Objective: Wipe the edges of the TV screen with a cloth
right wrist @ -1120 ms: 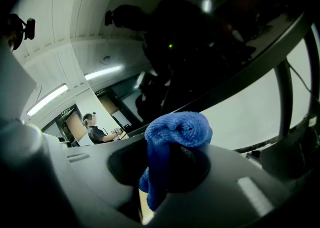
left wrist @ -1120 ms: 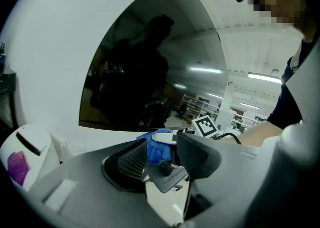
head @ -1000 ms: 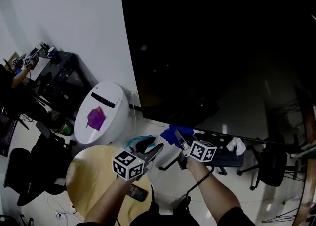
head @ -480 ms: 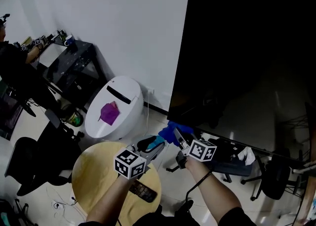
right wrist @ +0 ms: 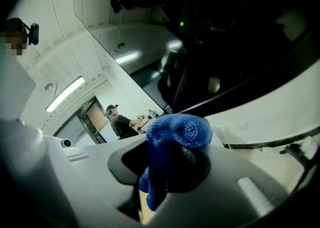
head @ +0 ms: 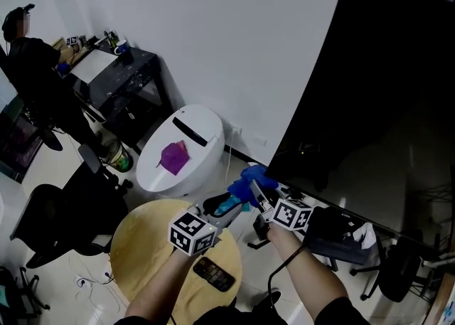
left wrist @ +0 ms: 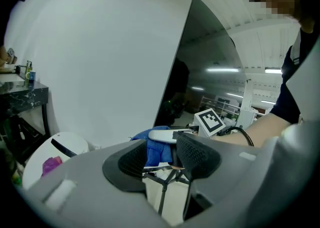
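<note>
The big black TV screen (head: 384,103) fills the right of the head view; its left edge slants down to a lower left corner. My right gripper (head: 257,190) is shut on a blue cloth (head: 249,180), held just left of and below that corner. The right gripper view shows the cloth (right wrist: 175,132) bunched between the pads, with the screen (right wrist: 225,32) above. My left gripper (head: 229,210) hovers close beside the right one, over the table's far edge. Its jaws (left wrist: 162,159) stand open, nothing pinched; the cloth (left wrist: 157,147) shows beyond them.
A round wooden table (head: 135,252) with a phone (head: 213,274) lies under my arms. A white rounded unit (head: 181,156) with a purple patch stands by the wall. A black desk (head: 128,75), a person (head: 35,67) and an office chair (head: 50,224) are at left.
Both grippers have moved left together along the TV's lower edge and now sit past its lower left corner. The cloth stays gripped in the right gripper. More of the white wall shows.
</note>
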A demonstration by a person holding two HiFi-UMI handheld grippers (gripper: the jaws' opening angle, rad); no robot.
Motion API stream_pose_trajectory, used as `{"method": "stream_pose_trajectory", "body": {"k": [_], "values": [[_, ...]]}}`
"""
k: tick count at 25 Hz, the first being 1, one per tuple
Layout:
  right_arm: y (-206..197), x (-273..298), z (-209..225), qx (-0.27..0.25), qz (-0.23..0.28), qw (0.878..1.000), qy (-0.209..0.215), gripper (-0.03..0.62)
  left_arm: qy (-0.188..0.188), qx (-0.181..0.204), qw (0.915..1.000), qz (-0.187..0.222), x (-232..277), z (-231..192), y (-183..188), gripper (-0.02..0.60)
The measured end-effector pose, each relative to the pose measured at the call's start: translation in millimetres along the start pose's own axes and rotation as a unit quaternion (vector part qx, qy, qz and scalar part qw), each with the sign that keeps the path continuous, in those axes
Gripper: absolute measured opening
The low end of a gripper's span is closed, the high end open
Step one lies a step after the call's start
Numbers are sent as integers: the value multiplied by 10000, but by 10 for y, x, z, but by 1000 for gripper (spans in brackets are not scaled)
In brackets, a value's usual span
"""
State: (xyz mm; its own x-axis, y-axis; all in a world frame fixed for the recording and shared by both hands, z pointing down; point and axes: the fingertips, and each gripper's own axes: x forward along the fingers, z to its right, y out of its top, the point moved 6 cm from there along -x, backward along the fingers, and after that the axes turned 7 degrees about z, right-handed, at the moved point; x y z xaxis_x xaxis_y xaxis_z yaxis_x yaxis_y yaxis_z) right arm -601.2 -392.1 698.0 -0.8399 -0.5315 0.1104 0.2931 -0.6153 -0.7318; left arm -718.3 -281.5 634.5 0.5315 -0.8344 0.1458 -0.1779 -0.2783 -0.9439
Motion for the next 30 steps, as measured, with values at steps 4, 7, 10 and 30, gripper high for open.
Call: {"method": "stream_pose_trajectory", "body": {"k": [4, 7, 10, 30], "values": [[-27, 94, -181, -133, -95, 9993, 340, 75, 62, 231, 9996, -157, -57, -79, 14, 175], [2, 92, -403, -706, -263, 9942, 773, 75, 109, 593, 9977, -326, -71, -133, 55, 186], [102, 51, -631, -1300, -417, 9827, 1248, 75, -57, 891, 9947, -506, -4, -158, 105, 287], [354, -327, -1216, -1304, -1356, 9492, 2523, 233, -845, 1118, 9890, -467, 204, 161, 210, 138]]}}
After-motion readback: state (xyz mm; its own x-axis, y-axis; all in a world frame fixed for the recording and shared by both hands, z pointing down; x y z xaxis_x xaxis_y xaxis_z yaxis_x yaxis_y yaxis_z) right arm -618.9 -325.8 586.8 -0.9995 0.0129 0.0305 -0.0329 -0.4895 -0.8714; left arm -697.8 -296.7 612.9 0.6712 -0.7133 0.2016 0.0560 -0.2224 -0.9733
